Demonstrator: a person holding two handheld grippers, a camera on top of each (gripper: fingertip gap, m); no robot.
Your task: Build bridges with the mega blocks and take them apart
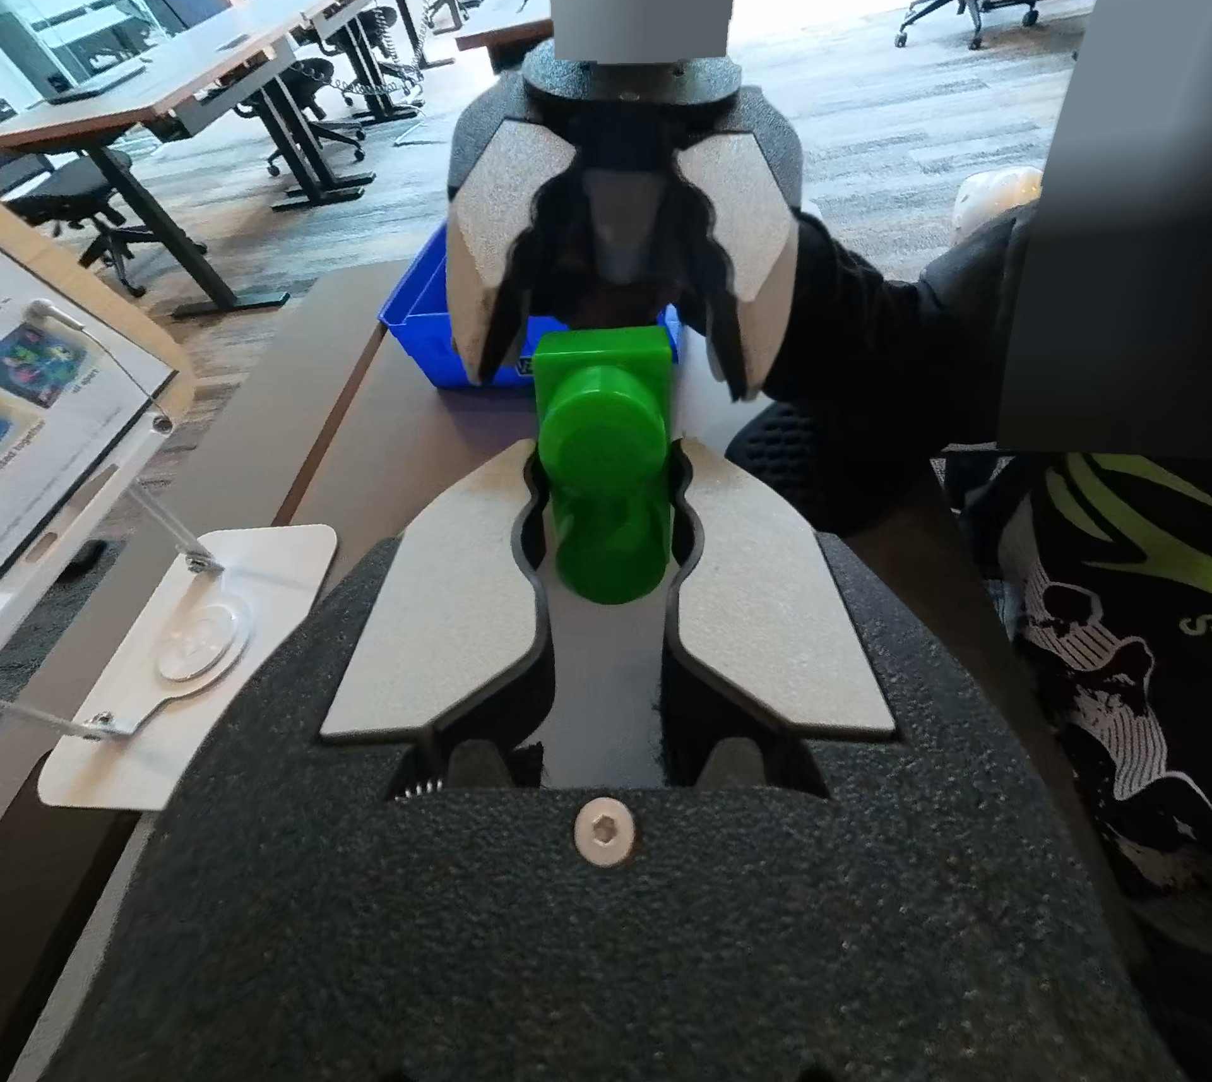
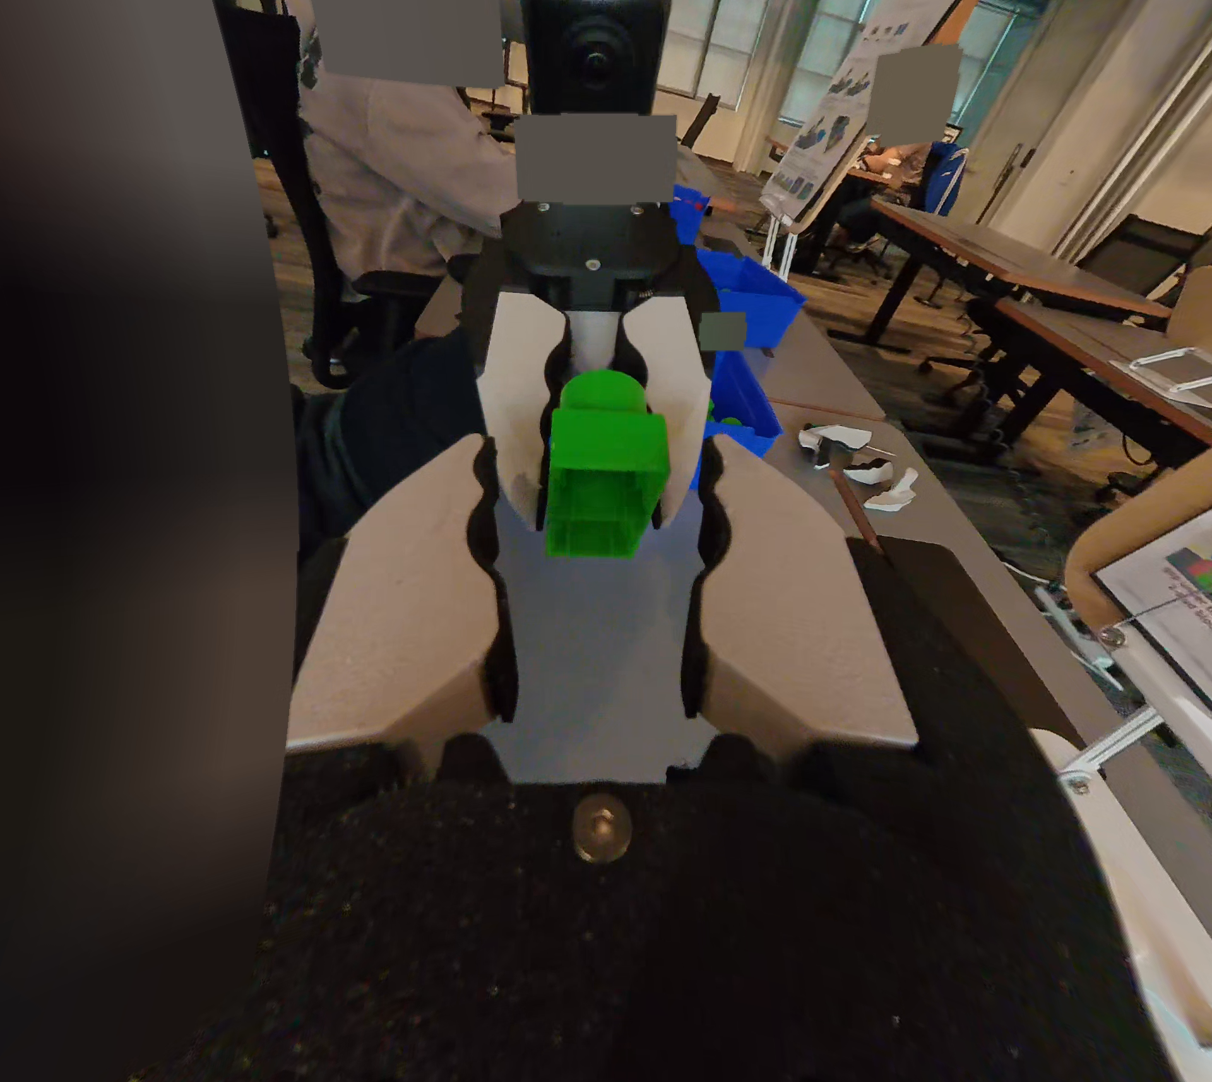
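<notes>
Left wrist view: left gripper (image 1: 605, 454), grey matte scalloped fingers, clamped on glossy green block (image 1: 603, 460) at frame centre, round stud toward camera. Right gripper (image 1: 606, 378) opposite, jaws spread wide, holding nothing. Blue plastic bin (image 1: 426, 322) behind, on dark table (image 1: 406, 447).

Printed sheet with coloured pictures in a clear stand (image 1: 62, 394) at left, lettering too small and blurred to be made out, poster on an easel (image 2: 859, 86) across the room, print too far off, small label on blue bin (image 1: 426, 329), mostly hidden
</notes>
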